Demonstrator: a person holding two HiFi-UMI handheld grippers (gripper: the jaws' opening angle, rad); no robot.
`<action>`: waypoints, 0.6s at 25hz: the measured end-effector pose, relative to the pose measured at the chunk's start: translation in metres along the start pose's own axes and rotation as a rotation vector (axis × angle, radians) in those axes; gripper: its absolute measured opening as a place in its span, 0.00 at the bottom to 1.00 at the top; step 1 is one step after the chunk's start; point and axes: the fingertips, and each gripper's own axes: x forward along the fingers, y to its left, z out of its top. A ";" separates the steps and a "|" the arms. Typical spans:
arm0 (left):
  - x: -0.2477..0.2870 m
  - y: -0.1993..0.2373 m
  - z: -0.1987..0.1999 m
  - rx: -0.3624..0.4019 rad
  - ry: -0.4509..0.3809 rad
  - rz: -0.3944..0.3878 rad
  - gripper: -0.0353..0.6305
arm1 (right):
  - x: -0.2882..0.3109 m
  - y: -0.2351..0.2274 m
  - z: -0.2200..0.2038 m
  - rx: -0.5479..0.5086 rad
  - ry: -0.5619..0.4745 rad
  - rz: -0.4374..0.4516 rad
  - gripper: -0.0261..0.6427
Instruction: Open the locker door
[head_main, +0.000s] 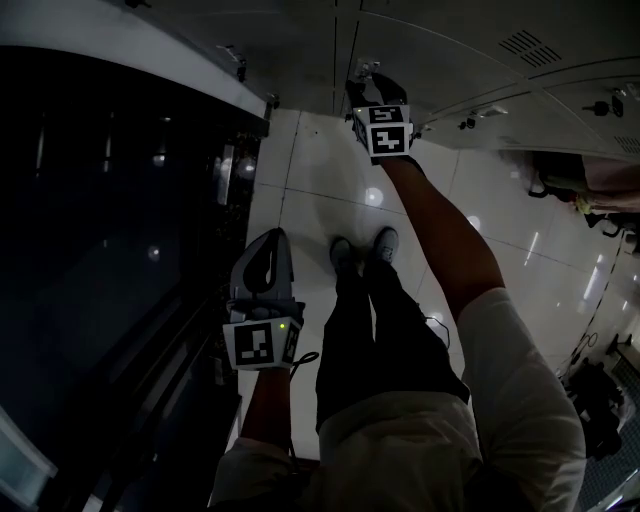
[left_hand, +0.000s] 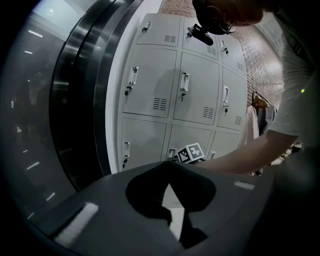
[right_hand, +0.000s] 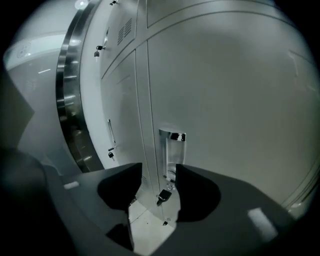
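The pale grey metal locker door sits flush and shut. The right gripper, jaws apart, hovers just short of the door's recessed chrome handle. It should close squarely on the handle, above the dangling key. The left gripper, jaws together and empty, hangs away from the door.

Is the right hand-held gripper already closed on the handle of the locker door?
No: the right hand-held gripper has its jaws apart, and the locker handle shows ahead of the gap, not gripped.

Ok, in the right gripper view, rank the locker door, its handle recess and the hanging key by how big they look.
1. locker door, fills most of the view.
2. handle recess, clearly smaller.
3. key, smallest, just below the recess.
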 end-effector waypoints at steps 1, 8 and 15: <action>-0.001 0.001 -0.005 -0.008 0.001 0.006 0.18 | 0.004 0.000 -0.001 0.002 -0.002 -0.002 0.35; 0.000 0.007 -0.023 -0.053 -0.046 0.031 0.19 | 0.021 0.000 0.004 -0.003 -0.037 -0.041 0.24; 0.001 0.004 -0.033 -0.047 -0.003 0.021 0.20 | 0.029 -0.008 0.003 0.067 -0.021 -0.154 0.18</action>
